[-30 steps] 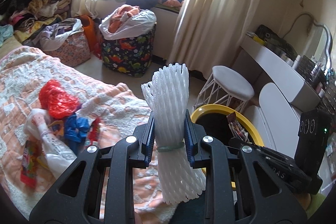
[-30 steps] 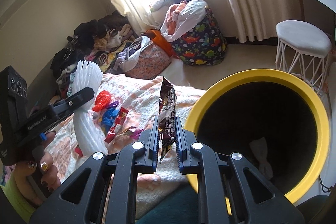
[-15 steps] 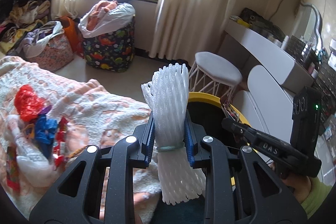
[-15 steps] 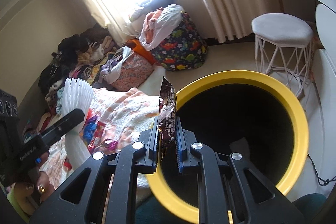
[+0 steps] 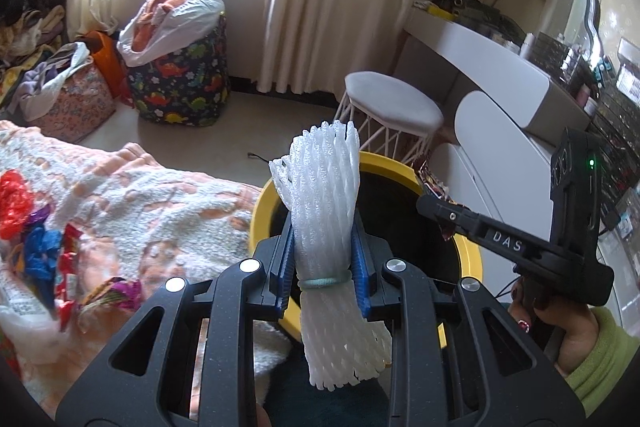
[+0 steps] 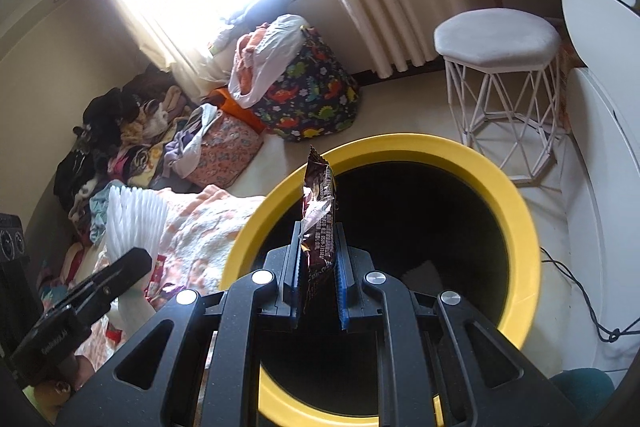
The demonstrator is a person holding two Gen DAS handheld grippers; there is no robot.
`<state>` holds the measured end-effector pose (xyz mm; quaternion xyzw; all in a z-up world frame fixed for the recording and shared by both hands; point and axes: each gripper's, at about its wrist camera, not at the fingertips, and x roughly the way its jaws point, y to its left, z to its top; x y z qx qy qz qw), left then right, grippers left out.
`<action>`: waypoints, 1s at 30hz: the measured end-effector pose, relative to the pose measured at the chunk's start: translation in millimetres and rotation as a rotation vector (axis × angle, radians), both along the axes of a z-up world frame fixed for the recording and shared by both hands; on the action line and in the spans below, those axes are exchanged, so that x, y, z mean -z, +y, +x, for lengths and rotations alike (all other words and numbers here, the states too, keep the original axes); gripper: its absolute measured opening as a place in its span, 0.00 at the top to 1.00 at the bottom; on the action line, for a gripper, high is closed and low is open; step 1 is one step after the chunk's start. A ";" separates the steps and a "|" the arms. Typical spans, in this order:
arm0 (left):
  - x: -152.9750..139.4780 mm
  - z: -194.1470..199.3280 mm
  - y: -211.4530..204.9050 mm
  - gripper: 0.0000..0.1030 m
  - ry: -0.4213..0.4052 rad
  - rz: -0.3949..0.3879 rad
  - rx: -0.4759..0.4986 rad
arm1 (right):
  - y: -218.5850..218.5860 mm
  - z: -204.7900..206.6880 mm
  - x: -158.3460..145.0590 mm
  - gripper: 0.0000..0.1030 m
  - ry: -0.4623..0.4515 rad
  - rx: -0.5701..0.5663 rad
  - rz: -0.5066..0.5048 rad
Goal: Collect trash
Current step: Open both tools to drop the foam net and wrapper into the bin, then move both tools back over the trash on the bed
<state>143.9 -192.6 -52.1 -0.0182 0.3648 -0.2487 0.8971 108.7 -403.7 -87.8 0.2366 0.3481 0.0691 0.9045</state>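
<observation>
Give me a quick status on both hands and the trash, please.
Left hand-held gripper shut on foam netting. Right hand-held gripper shut on brown wrapper, over yellow bin. Nothing blocking.

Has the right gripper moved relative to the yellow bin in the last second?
Yes. The right gripper, clamping the wrapper, has shifted from beside the yellow bin to over its opening.

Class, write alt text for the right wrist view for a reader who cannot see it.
The right gripper is shut on a dark snack wrapper, held over the open mouth of a yellow-rimmed bin. Behind it are a white stool and a blanket-covered bed.
</observation>
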 end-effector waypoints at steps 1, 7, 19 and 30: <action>2.2 1.5 -3.4 0.82 0.004 0.002 0.004 | -2.6 0.3 1.3 0.87 0.003 0.005 0.003; 11.5 10.9 -16.7 0.82 0.021 0.015 0.022 | -15.0 0.8 8.3 0.85 0.018 0.030 0.025; 8.5 29.0 -8.0 0.14 0.012 -0.028 -0.056 | -18.0 1.5 3.3 0.50 0.036 0.055 -0.004; -12.9 30.7 33.6 0.11 -0.028 -0.053 -0.141 | -3.9 -7.0 -16.8 0.38 0.012 0.011 -0.102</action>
